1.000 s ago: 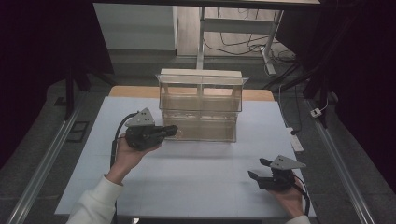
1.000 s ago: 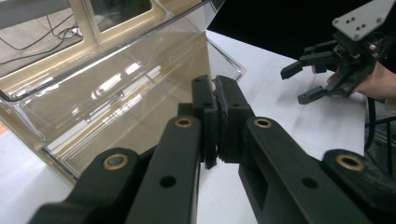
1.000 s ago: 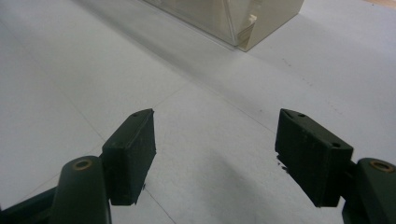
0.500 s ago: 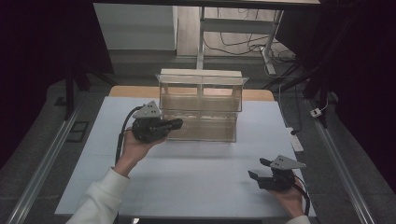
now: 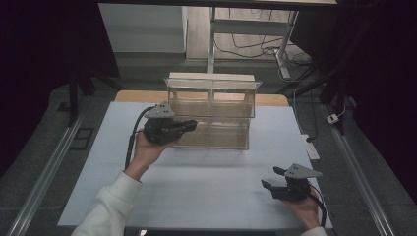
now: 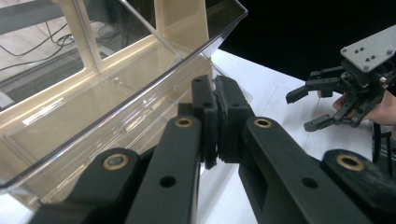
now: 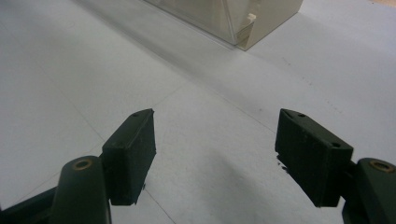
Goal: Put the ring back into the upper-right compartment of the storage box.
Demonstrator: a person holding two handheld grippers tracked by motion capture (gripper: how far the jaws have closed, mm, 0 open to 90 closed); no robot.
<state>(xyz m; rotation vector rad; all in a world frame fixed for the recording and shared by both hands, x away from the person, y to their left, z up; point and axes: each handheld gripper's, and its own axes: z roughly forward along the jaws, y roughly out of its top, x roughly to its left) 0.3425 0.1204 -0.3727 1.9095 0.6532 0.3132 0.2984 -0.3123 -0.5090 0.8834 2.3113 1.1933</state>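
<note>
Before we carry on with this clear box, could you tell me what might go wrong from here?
1. The left gripper is shut and empty, right against the clear box; its front rim is thin plastic, so a push could shift or tip it.
2. The right gripper rests open, far off on the white mat, too far to steady the box.

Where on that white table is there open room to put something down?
The widest bare patch of the white mat lies between the clear bin and the near edge, bordered by the left tongs and the right tongs. Narrower free strips run beside the bin's two ends. It is crowded at the bin's front left, where the left tongs sit.
</note>
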